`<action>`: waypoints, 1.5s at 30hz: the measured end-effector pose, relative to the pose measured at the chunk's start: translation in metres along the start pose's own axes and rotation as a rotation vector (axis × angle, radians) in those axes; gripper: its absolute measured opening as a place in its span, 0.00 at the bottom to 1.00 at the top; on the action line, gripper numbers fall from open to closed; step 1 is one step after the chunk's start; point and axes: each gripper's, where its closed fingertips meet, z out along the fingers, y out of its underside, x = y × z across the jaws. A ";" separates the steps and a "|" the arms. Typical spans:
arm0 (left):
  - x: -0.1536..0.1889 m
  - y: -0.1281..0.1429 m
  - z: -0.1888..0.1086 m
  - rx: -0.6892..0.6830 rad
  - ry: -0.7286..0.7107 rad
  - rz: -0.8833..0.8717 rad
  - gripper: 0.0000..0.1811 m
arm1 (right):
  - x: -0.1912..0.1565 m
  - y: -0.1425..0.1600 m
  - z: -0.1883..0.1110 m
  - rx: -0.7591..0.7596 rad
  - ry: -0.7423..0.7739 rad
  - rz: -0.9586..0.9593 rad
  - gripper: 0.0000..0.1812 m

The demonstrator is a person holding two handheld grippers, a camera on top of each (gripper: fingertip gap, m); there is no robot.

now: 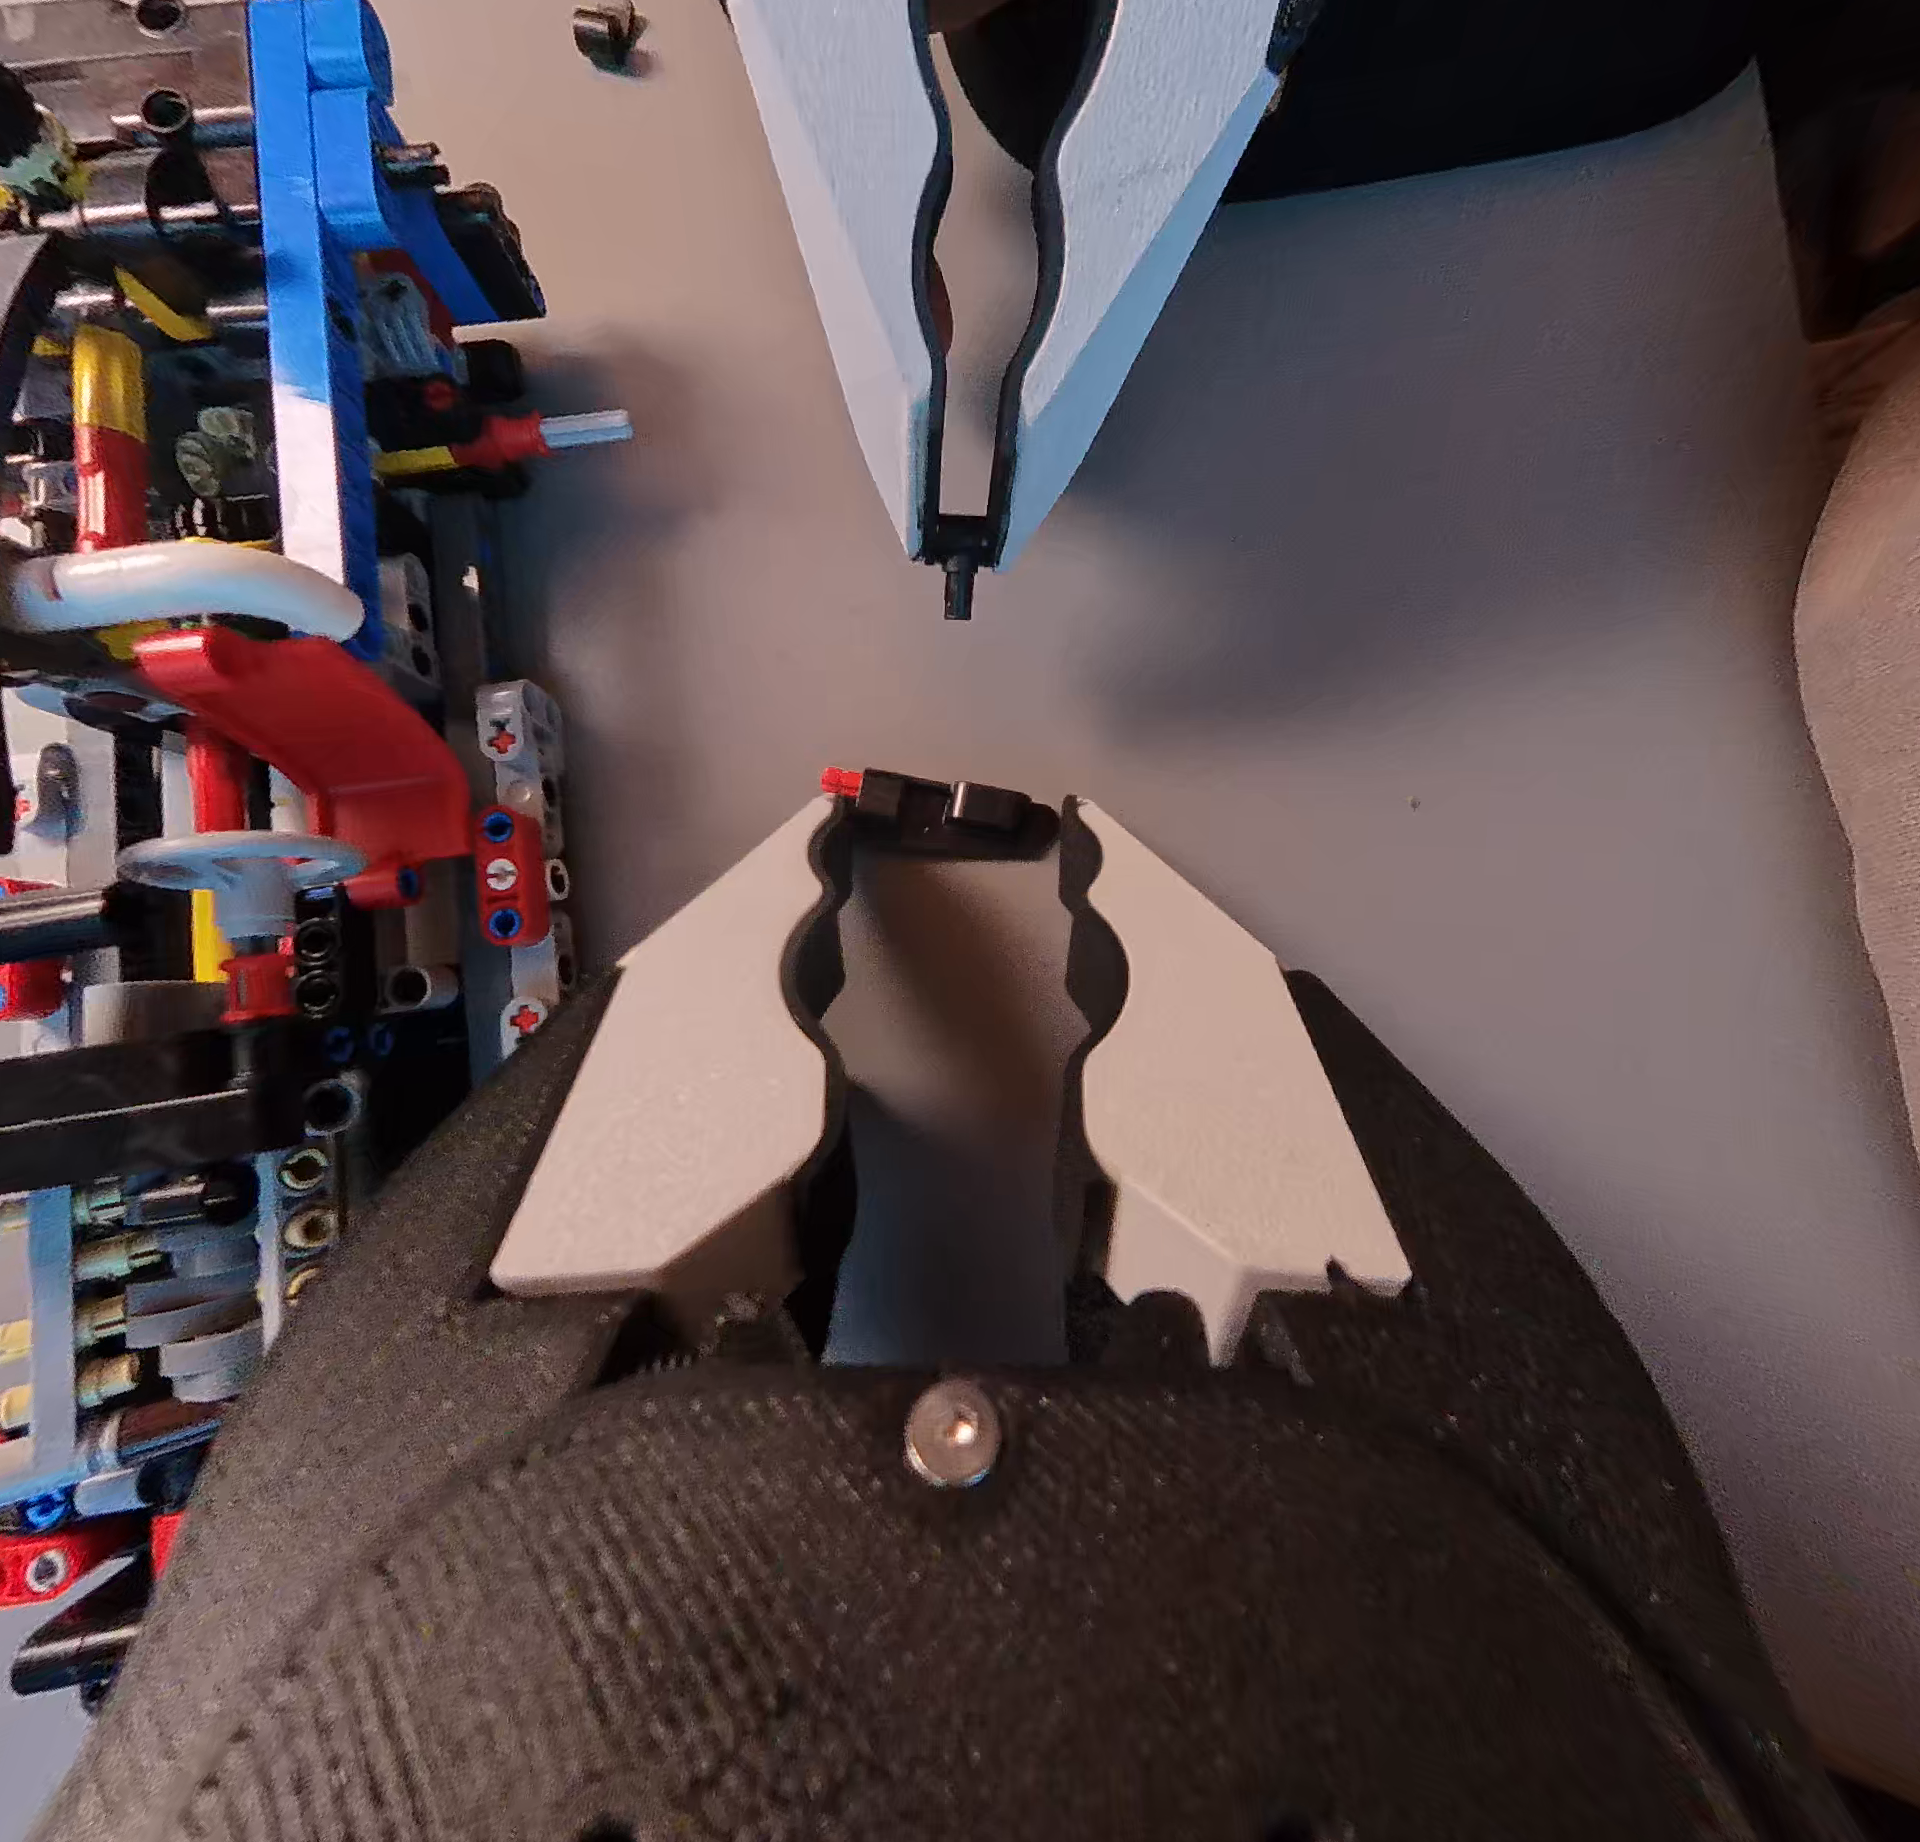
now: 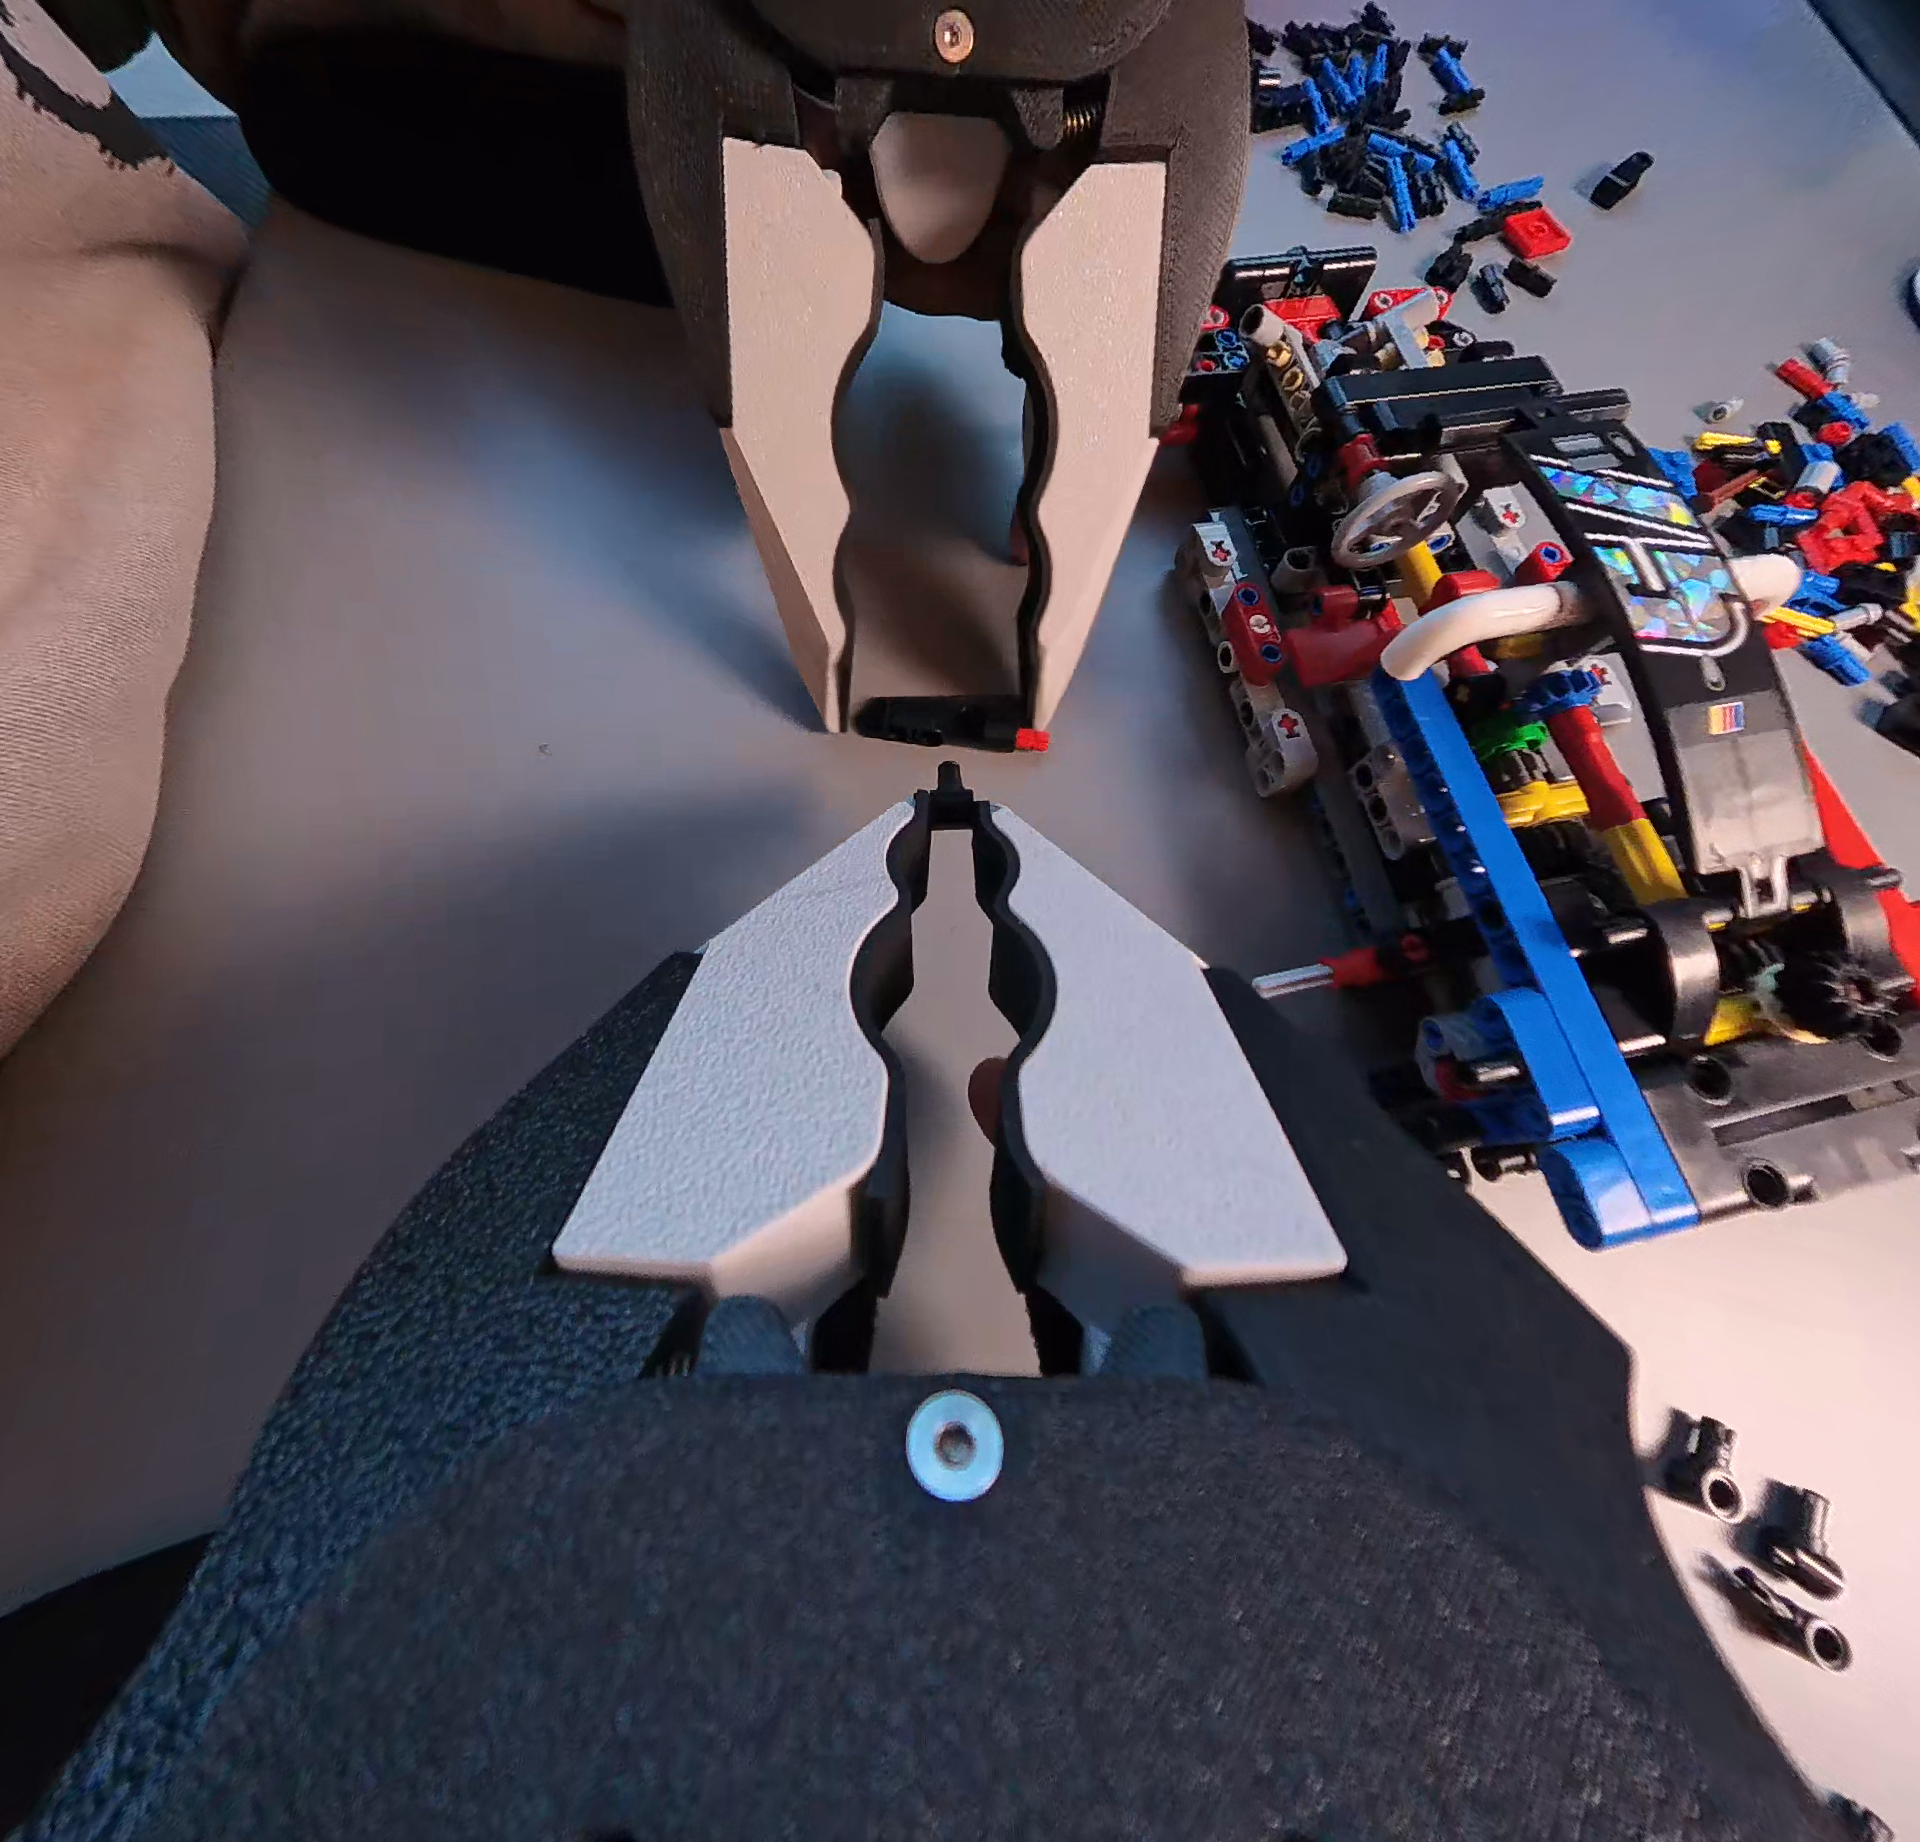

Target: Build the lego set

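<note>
In the left wrist view, the left gripper (image 1: 943, 818) sits at 6 o'clock, its fingers set fairly wide and clamped across a black connector piece (image 1: 940, 805) with a red peg end at its left. The right gripper (image 1: 961, 545) comes down from 12 o'clock, pinched narrow on a small black pin (image 1: 957, 587). Pin and connector are near but apart. To do the step well, the pin's tip should probably be lined up square with a hole in the connector before pushing, with the left hand steady. The half-built car (image 1: 260, 649) fills 9 o'clock on the grey table (image 1: 1455, 649): blue beam, red curved panel, grey steering wheel.

In the right wrist view, the right gripper (image 2: 948, 813) is at 6 o'clock with the black pin (image 2: 948, 782) pointing up at the connector piece (image 2: 951, 724) in the left gripper (image 2: 940, 717). The car (image 2: 1558, 753) lies at 3 o'clock, loose parts (image 2: 1382, 130) at 1 o'clock.
</note>
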 end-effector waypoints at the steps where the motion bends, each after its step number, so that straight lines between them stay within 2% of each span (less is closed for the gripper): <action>1: 0.001 0.000 0.000 0.004 -0.001 0.003 0.21 | 0.000 0.001 0.001 -0.005 0.001 -0.003 0.03; 7: 0.003 -0.001 -0.003 0.063 -0.058 0.021 0.20 | -0.003 0.000 0.005 -0.019 0.002 -0.016 0.03; 14: 0.002 -0.023 -0.022 0.281 -0.096 -0.040 0.17 | -0.006 -0.015 0.010 0.032 0.002 -0.020 0.03; 20: 0.001 -0.018 -0.014 0.247 -0.087 -0.051 0.17 | -0.006 -0.012 0.012 0.015 -0.005 -0.011 0.03; 36: -0.006 -0.041 -0.037 0.452 -0.061 -0.158 0.16 | 0.000 -0.032 -0.002 0.152 0.014 0.026 0.03; 40: -0.006 -0.051 -0.049 0.548 -0.034 -0.202 0.16 | 0.003 -0.044 -0.011 0.232 0.016 0.051 0.03; 45: -0.005 -0.047 -0.043 0.497 -0.067 -0.158 0.16 | 0.000 -0.037 -0.006 0.157 0.040 -0.005 0.03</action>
